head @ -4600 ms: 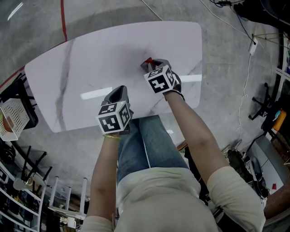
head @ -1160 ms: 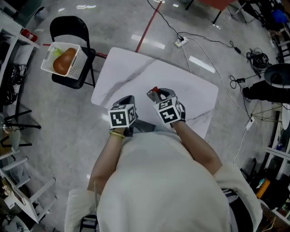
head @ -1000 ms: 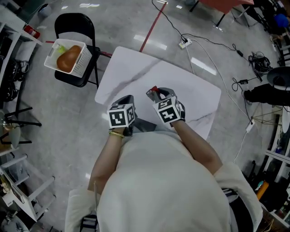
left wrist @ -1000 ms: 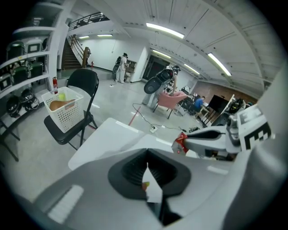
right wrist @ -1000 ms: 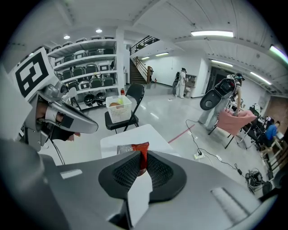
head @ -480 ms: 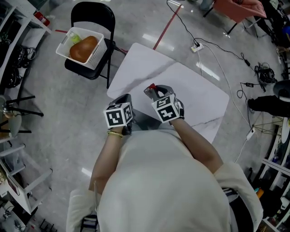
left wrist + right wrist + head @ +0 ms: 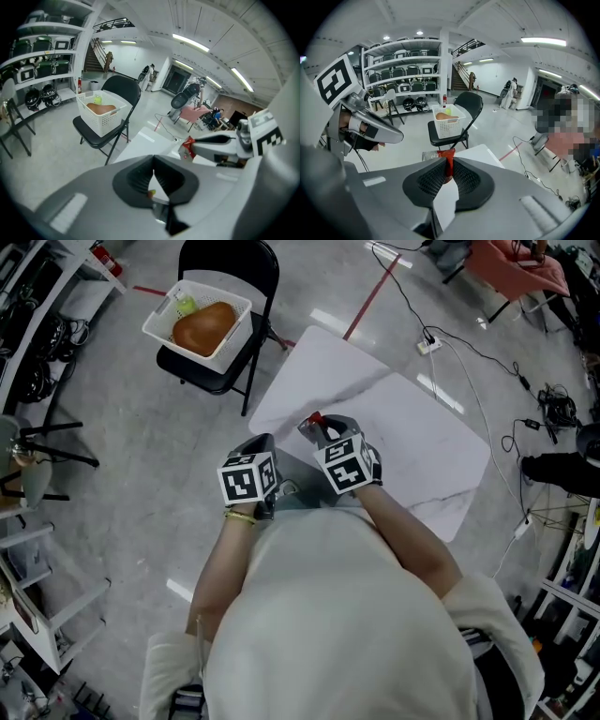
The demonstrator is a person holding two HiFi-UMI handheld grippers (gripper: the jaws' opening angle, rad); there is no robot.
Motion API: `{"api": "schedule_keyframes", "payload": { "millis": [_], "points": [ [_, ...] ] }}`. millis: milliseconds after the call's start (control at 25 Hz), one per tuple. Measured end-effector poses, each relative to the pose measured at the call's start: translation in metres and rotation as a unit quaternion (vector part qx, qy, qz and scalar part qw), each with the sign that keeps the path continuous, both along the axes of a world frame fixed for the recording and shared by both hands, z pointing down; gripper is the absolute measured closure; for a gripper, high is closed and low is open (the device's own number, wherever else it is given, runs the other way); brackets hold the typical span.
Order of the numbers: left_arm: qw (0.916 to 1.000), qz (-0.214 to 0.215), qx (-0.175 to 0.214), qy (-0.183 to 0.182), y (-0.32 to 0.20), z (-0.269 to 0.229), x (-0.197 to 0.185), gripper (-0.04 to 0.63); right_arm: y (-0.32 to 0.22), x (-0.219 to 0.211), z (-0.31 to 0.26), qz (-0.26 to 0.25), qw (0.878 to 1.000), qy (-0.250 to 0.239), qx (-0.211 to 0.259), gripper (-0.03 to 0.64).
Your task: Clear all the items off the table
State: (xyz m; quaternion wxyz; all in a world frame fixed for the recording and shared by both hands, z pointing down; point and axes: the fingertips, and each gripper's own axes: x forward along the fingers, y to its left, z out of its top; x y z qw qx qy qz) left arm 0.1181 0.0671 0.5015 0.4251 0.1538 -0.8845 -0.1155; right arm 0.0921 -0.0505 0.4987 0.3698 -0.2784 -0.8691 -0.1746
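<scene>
The right gripper [image 7: 448, 165] has its jaws nearly together, pinching a red packet [image 7: 445, 153] by one end (a crinkled silver part shows beside the red) above the white marbled table [image 7: 412, 427]. The left gripper [image 7: 153, 161] has its jaws pressed together with nothing between them, just beside the right one and near the table's closest edge. A person [image 7: 328, 615] in a pale shirt, seen from above, holds both. Past the table's far-left corner, apart from it, a white basket [image 7: 159, 322] sits on the seat of a black folding chair [image 7: 211, 376], holding a brown item [image 7: 204, 326] and a yellow-green one [image 7: 186, 306]
</scene>
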Motion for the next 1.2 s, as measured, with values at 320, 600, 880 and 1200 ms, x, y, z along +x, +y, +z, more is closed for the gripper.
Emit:
{"api": "schedule_keyframes", "payload": {
  "millis": [320, 600, 880, 1200],
  "points": [
    [0.9992, -0.041, 0.004, 0.001, 0.047, 0.001, 0.001, 0.586, 0.05, -0.008, -0.003, -0.034, 0.999, -0.002, -0.004, 0.577],
    [0.9966, -0.083, 0.002, -0.001, 0.078, -0.001, -0.001, 0.586, 0.085, -0.024, -0.011, -0.07, 0.997, -0.012, -0.015, 0.577],
    [0.9919, -0.127, 0.003, 0.0, 0.105, -0.001, -0.003, 0.586, 0.115, -0.032, -0.009, -0.115, 0.993, -0.008, -0.013, 0.577],
    [0.9881, -0.154, -0.001, -0.004, 0.139, 0.001, -0.019, 0.586, 0.155, -0.059, -0.006, -0.145, 0.989, -0.015, -0.019, 0.577]
  ]
}}
